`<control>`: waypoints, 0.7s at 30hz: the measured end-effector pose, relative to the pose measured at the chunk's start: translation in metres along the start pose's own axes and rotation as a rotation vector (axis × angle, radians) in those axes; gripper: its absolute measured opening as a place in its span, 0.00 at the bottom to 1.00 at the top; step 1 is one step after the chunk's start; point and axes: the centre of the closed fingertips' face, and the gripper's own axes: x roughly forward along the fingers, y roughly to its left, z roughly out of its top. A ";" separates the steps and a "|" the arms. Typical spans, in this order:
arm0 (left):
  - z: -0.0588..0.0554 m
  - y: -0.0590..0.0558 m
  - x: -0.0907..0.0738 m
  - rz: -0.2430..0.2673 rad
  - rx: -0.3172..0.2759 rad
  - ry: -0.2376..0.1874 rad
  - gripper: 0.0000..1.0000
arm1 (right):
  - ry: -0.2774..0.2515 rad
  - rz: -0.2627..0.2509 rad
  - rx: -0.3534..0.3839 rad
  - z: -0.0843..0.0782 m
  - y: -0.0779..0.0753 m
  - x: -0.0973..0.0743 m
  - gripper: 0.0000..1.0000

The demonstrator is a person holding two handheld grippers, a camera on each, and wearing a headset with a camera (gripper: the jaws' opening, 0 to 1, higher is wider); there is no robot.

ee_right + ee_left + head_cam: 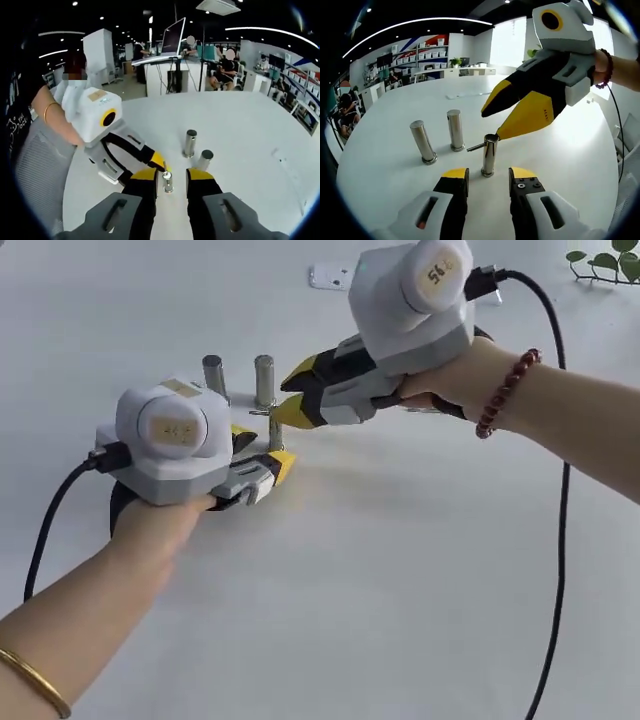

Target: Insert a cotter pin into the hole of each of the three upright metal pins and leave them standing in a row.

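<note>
- White tabletop (400, 590), smooth and matte.
- Small white rectangular plate (330, 277) lying flat at the far side.
- Green leafy sprig (605, 262) at the far right corner.
- Monitor (172, 36) on a desk beyond.
- Wall shelves (427, 52) holding white boxes.

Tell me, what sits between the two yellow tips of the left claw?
An upright metal pin stands in the open gap of the left claw, a cotter pin poking from near its top, as the left gripper view shows.

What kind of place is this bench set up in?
Probably an open-plan lab or office: a large white table, wall shelves of storage bins, and people seated near a monitor.
</note>
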 end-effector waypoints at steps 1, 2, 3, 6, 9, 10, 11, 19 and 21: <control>0.000 0.000 -0.001 -0.002 -0.001 -0.002 0.33 | -0.006 -0.005 0.009 0.001 -0.002 -0.001 0.19; 0.001 0.000 -0.003 -0.005 -0.005 -0.004 0.34 | -0.009 -0.009 0.013 0.002 -0.003 -0.002 0.19; 0.002 0.000 -0.006 -0.010 -0.009 -0.009 0.35 | -0.021 -0.021 0.024 0.004 -0.006 -0.003 0.19; 0.007 0.000 -0.012 -0.017 -0.009 -0.027 0.40 | -0.045 -0.043 0.061 0.008 -0.010 -0.004 0.21; 0.012 -0.001 -0.018 -0.025 -0.012 -0.045 0.43 | -0.059 -0.067 0.083 0.009 -0.020 -0.001 0.21; 0.014 -0.001 -0.019 -0.025 -0.014 -0.048 0.45 | -0.062 -0.076 0.087 0.010 -0.022 0.000 0.21; 0.016 -0.002 -0.021 -0.031 -0.014 -0.057 0.46 | -0.065 -0.085 0.094 0.010 -0.024 0.002 0.21; 0.028 -0.007 -0.035 -0.036 -0.015 -0.102 0.56 | -0.054 -0.120 0.093 0.006 -0.037 0.015 0.19; 0.029 -0.008 -0.037 -0.039 -0.007 -0.105 0.59 | -0.051 -0.122 0.093 0.003 -0.040 0.018 0.19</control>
